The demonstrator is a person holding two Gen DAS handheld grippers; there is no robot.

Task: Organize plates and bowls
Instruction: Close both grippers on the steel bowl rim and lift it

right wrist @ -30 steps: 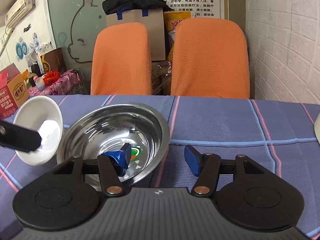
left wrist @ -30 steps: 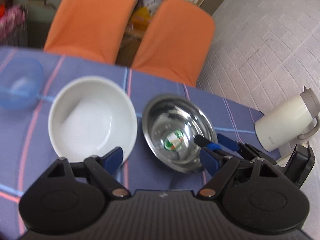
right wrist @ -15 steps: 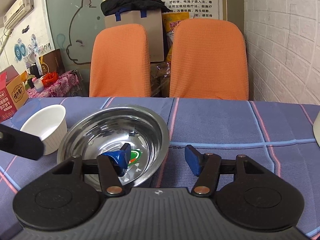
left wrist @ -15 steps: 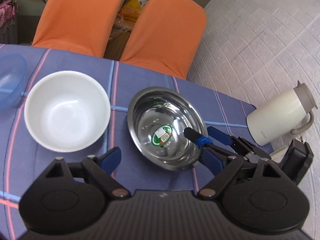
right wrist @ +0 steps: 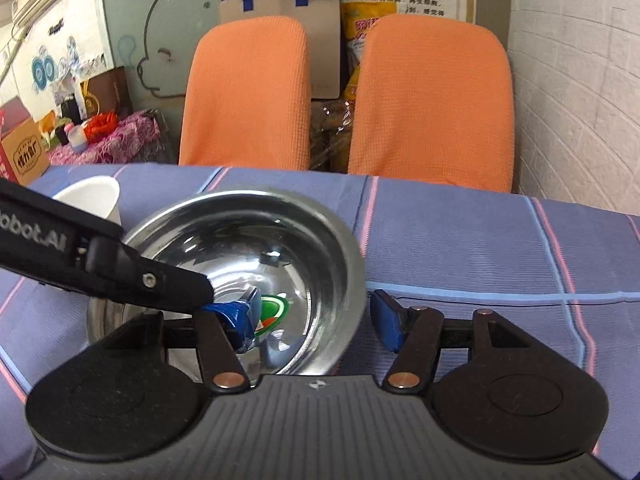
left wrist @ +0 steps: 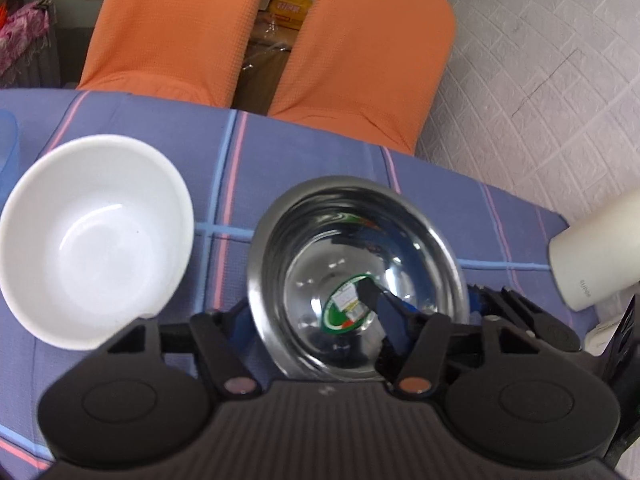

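Observation:
A steel bowl [left wrist: 352, 240] with a green sticker inside sits on the purple checked tablecloth; it also shows in the right wrist view [right wrist: 256, 248]. A white bowl [left wrist: 92, 240] stands to its left, apart from it, and shows in the right wrist view [right wrist: 90, 200]. My left gripper [left wrist: 316, 320] is open, one finger outside the steel bowl's near left rim, the other inside. My right gripper [right wrist: 316, 320] is open and straddles the bowl's right rim, its left finger inside. The two inside fingers nearly touch.
A white thermos jug [left wrist: 596, 256] stands at the table's right edge. A blue translucent bowl [left wrist: 6, 140] is at the far left. Two orange chairs [right wrist: 344, 92] stand behind the table. A white brick wall [right wrist: 580, 80] is on the right.
The white bowl was tilted in my left gripper, then was set down upright and let go. My left gripper moved right and now straddles the steel bowl's rim. My right gripper stayed put.

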